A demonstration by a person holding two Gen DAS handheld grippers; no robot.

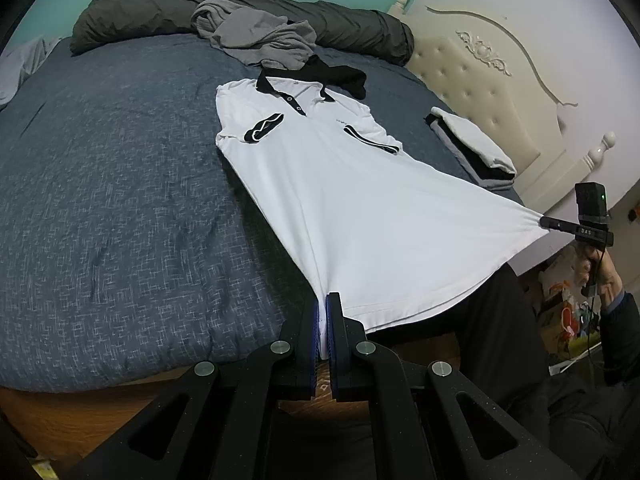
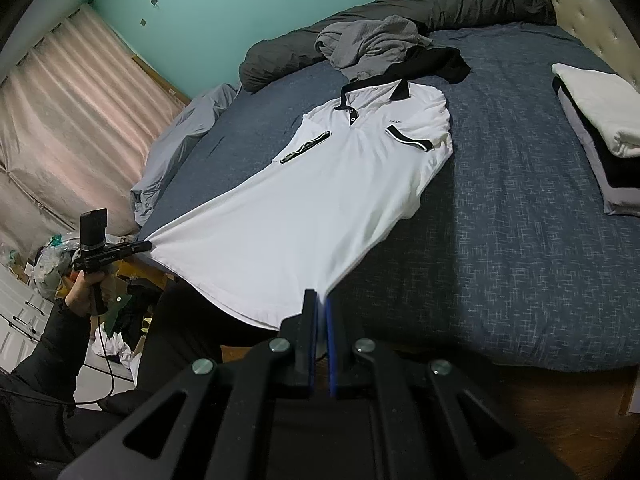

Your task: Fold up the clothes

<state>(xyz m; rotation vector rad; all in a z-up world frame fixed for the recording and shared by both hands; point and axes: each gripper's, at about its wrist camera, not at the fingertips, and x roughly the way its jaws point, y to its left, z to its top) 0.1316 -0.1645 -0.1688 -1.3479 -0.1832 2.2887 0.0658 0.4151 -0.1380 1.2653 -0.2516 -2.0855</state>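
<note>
Left gripper (image 1: 323, 312), bottom centre of its view, pinched one hem corner of the white polo shirt (image 1: 320, 184); right gripper (image 2: 320, 308) pinched the other corner, hem stretched taut past the bed edge. Shirt lay face up mid-frame on the blue quilt (image 1: 120, 200), sleeves folded inward, collar far. Step judged: mid-fold; next likely carries the hem toward the collar, both corners level. Right: folded stack (image 1: 476, 152). Upper frame: grey garment (image 1: 256, 36), black garment (image 1: 344, 76).
</note>
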